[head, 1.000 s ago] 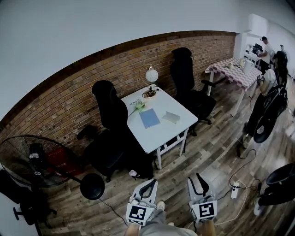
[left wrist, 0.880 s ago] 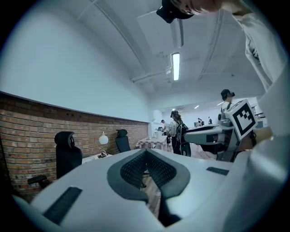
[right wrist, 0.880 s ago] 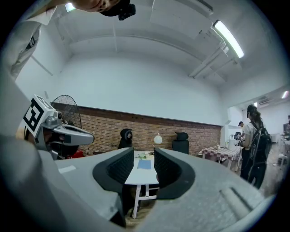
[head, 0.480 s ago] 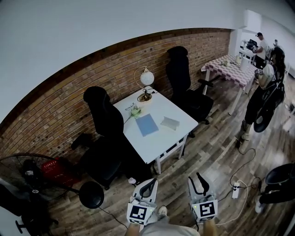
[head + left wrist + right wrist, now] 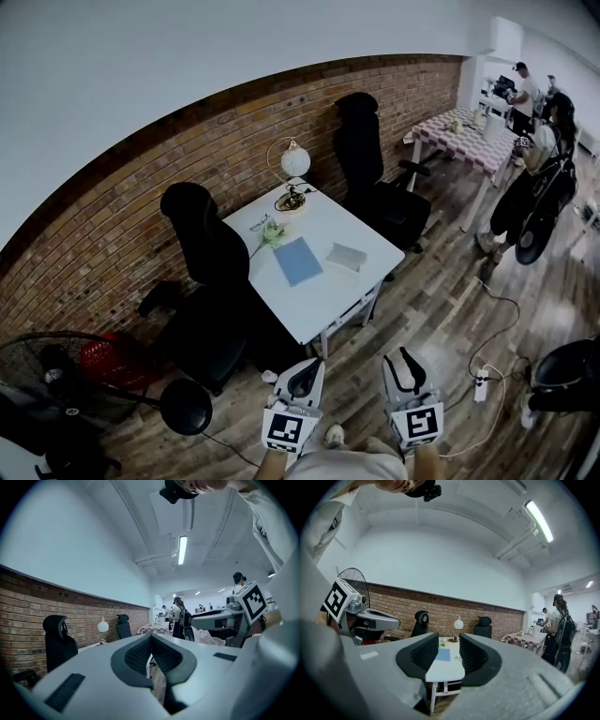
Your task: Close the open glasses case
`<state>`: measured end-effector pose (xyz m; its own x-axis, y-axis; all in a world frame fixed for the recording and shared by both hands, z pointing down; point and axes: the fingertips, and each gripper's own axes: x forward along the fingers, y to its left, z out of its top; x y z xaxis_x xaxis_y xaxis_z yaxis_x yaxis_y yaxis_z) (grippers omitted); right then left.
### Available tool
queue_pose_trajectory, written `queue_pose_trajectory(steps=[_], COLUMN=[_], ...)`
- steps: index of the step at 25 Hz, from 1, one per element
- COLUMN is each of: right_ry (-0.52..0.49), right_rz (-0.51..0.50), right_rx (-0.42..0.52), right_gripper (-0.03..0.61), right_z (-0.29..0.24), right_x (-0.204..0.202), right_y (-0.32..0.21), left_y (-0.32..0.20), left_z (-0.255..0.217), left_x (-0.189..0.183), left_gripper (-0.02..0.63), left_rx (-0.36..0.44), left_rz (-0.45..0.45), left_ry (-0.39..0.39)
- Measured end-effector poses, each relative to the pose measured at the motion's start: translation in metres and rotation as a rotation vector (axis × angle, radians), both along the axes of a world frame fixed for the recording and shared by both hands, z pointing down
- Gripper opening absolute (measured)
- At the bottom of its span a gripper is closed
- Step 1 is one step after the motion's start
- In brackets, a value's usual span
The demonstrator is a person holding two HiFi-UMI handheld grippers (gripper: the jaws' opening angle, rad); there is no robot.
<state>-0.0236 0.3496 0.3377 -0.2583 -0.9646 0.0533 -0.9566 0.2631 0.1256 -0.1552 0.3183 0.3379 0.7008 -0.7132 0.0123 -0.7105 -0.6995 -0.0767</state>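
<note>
While the glasses case (image 5: 346,255) lies on the tabletop (image 5: 319,305) well ahead of the left claw (image 5: 309,368), pinched together, and the right claw (image 5: 404,357), parted and empty, it should be neared squarely before the lid is pressed.

White table (image 5: 323,300) bears globe lamp (image 5: 294,161), blue sheet (image 5: 298,260), perhaps a notebook

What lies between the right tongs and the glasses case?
Head view: only wood floor and bare white tabletop separate the right tongs from the glasses case.
</note>
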Motion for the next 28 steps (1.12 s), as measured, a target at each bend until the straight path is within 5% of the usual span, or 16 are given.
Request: queue_pose_trajectory(steps=[6, 22, 28], right_ry=[0.006, 0.016, 0.011], right_rz=[0.018, 0.02, -0.007], right_rx=[-0.03, -0.018, -0.036], right_gripper=[0.123, 0.123, 0.123], right_z=[0.0, 0.003, 0.008], right_x=[-0.002, 0.014, 0.03], right_y=[-0.016, -0.078, -0.113], left_y=[-0.016, -0.076, -0.107], left_z=[0.001, 0.003, 0.011], left_x=[-0.001, 0.02, 0.035], left_gripper=[0.003, 0.003, 0.003], left_rx=[-0.037, 0.017, -0.044], left_rz=[0.003, 0.018, -0.015], left_ry=[-0.007, 0.006, -0.002])
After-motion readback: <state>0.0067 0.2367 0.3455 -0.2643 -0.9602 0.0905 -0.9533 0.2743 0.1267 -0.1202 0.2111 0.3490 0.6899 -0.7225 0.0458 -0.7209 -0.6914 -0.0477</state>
